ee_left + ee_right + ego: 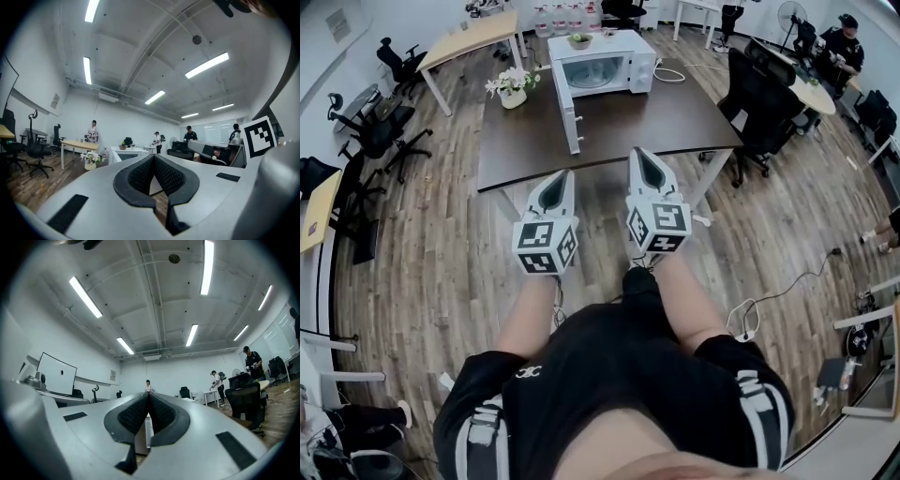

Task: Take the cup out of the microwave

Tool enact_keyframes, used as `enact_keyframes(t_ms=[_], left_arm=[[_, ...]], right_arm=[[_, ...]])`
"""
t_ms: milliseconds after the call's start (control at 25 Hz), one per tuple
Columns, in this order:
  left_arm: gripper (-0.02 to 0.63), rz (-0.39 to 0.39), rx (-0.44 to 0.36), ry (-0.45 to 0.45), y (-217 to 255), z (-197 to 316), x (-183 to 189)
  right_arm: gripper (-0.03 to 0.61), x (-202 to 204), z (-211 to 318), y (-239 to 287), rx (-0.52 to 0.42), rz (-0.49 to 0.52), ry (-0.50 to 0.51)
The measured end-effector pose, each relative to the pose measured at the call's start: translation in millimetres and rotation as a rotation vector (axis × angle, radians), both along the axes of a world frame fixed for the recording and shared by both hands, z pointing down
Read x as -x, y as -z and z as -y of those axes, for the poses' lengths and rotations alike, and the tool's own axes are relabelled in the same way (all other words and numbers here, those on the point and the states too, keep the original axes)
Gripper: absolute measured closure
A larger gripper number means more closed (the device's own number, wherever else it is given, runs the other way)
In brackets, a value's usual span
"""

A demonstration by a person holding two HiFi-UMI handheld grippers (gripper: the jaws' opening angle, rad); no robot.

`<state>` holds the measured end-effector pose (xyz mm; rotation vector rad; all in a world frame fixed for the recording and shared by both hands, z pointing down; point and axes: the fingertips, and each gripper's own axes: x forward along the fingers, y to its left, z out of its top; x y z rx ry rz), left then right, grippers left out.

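Note:
A white microwave [602, 62] stands at the far end of a dark table [675, 117], its door [570, 114] swung open toward me. The cavity shows only a pale round shape, and no cup can be made out in it. My left gripper [565, 174] and right gripper [639, 152] hang side by side over the floor, just short of the table's near edge, both pointing at the microwave. Both are shut with nothing between the pads. In the left gripper view the left gripper [153, 157] has its tips together. The right gripper [149, 394] looks the same in its own view.
A pot of white flowers [513, 87] stands on the table left of the microwave, and a green bowl [579, 40] sits on top of it. Black office chairs [759, 103] stand at the table's right. More desks and people are in the far corners.

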<state>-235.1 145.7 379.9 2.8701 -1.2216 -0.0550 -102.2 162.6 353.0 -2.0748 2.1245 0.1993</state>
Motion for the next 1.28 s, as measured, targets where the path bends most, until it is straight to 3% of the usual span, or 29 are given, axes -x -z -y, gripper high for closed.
enact_keyframes(t_ms=[360, 760, 960, 1280], left_arm=[[0.614, 0.002, 0.018, 0.045, -10, 160, -94], [0.614, 0.004, 0.017, 0.118, 22, 355, -212], [0.614, 0.007, 0.027, 0.165, 16, 435, -241], [0.614, 0.041, 0.073, 0.201, 0, 520, -250]], right_arm=[[0.577, -91, 170, 1, -0.011, 0.006, 0.069], [0.577, -192, 377, 18, -0.001, -0.004, 0.157], [0.577, -217, 457, 9, 0.008, -0.028, 0.207], [0.577, -222, 542, -11, 0.065, -0.001, 0.225]])
